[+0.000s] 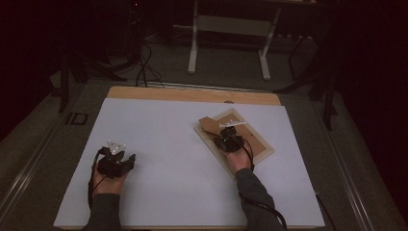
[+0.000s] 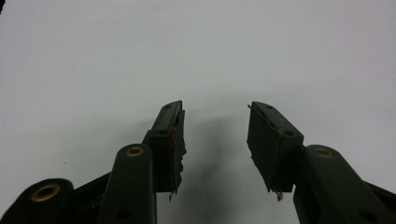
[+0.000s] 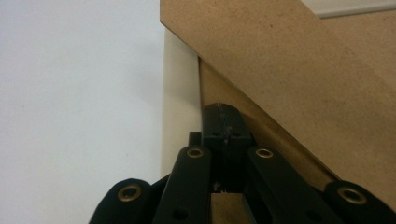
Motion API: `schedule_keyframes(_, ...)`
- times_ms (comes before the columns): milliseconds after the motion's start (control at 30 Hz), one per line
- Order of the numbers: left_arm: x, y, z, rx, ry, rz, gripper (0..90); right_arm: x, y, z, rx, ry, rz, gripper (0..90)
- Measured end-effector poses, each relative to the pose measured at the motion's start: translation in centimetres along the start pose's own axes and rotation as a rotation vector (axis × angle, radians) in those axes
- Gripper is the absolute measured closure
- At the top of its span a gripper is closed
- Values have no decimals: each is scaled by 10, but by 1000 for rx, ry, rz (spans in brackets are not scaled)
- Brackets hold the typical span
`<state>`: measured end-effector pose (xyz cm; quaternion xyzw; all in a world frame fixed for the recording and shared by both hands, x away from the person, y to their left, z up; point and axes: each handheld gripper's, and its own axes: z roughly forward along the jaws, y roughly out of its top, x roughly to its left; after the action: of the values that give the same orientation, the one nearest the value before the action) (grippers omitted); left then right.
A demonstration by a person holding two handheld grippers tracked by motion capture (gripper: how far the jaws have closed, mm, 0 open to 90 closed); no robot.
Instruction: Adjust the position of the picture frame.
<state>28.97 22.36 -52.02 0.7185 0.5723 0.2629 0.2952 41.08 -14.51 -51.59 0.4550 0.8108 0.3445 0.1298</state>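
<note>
A pale wooden picture frame (image 1: 263,155) lies face down on the right half of the white table (image 1: 163,130), its brown backing board up. A brown stand flap (image 1: 208,124) juts from the backing at the frame's far left corner. My right gripper (image 1: 226,137) hovers over the backing, jaws shut with nothing visible between them. In the right gripper view its tips (image 3: 225,112) sit at the edge of the flap (image 3: 289,70), beside the frame's cream border (image 3: 180,93). My left gripper (image 1: 126,160) rests at the table's left; its jaws (image 2: 215,116) stand open over bare white surface.
The table's wooden far edge (image 1: 192,94) shows beyond the white top. A white-legged stand (image 1: 228,43) and cables (image 1: 144,67) sit on the dark floor behind. Dark floor borders both sides of the table.
</note>
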Motion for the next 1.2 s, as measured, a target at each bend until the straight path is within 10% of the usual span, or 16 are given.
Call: schedule_keyframes(1200, 2, 1, 1, 4, -14, -25, 569, 22, 3, 6, 11, 23, -64, 900)
